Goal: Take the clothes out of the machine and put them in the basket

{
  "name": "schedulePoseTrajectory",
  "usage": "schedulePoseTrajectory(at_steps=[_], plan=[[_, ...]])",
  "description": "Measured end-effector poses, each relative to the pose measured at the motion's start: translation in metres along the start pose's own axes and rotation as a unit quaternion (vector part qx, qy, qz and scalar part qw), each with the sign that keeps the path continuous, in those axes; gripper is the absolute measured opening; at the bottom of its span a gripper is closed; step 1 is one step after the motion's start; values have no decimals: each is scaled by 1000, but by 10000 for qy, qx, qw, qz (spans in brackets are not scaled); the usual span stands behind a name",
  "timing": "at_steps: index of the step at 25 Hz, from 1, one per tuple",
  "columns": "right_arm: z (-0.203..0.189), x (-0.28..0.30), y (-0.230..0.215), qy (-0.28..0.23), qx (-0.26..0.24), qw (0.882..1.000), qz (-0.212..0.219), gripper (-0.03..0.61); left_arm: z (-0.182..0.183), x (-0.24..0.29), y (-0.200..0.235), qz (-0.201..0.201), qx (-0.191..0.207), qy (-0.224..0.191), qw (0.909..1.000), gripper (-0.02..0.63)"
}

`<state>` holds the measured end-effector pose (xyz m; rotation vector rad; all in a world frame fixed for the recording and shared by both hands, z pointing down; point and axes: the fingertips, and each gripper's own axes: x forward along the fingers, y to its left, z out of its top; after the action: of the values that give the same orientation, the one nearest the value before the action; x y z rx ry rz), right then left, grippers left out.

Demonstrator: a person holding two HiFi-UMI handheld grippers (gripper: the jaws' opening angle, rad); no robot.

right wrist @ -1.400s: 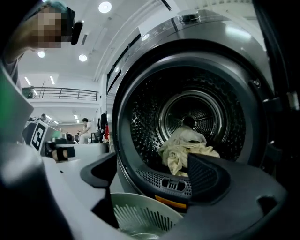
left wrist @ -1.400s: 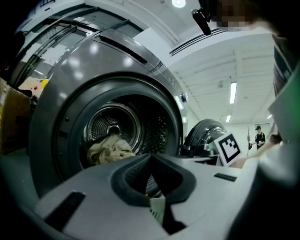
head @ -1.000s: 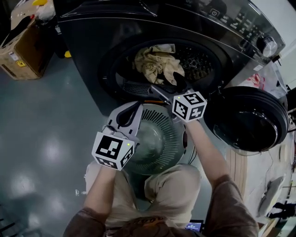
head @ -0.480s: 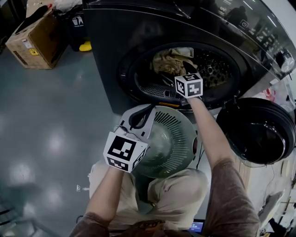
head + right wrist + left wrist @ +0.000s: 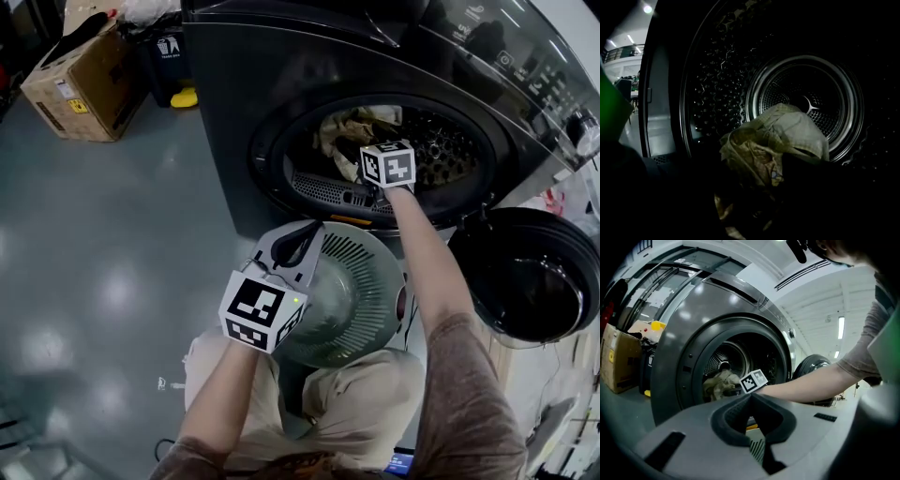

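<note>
Clothes (image 5: 773,140): crumpled beige heap in the perforated steel drum (image 5: 717,93), long axis running lower centre to upper right, towards the back wall. Right gripper (image 5: 382,150) inside drum; jaws only dark silhouettes, apart with clothes between, contact unclear. Left gripper (image 5: 305,239) at left rim of ribbed round basket (image 5: 361,291), jaws closed, empty.

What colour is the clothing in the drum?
Pale beige clothing, clearest in the head view.
</note>
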<state>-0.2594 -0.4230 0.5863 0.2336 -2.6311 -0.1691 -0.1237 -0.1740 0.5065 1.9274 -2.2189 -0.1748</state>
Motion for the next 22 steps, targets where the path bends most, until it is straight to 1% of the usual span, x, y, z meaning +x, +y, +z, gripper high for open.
schedulePoseTrajectory(at_steps=[4,6,9,11,14,17,19,22], plan=[[-5,1,1,196,-142,9997,-56,228,-5,2,1,13,23,73,10000,6],[-10,-1,2,307,-304,9990,-114,159,-8,4,1,20,27,100,9999,6],[-7,-13,7,314,-460,9983,-159,93,-10,6,3,41,88,118,9999,6],[-2,-26,12,240,-507,9983,-137,71,-10,8,4,44,65,89,9999,6],[4,-53,24,115,-577,9983,-36,60,-11,12,3,-37,-33,26,10000,6],[8,-85,36,-14,-653,9978,87,58,-14,14,7,-43,46,25,10000,6],[5,-110,44,-83,-657,9976,194,55,-16,15,10,-15,84,48,10000,6],[-6,-154,59,-175,-512,9978,379,54,-19,14,11,-61,47,73,9999,6]])
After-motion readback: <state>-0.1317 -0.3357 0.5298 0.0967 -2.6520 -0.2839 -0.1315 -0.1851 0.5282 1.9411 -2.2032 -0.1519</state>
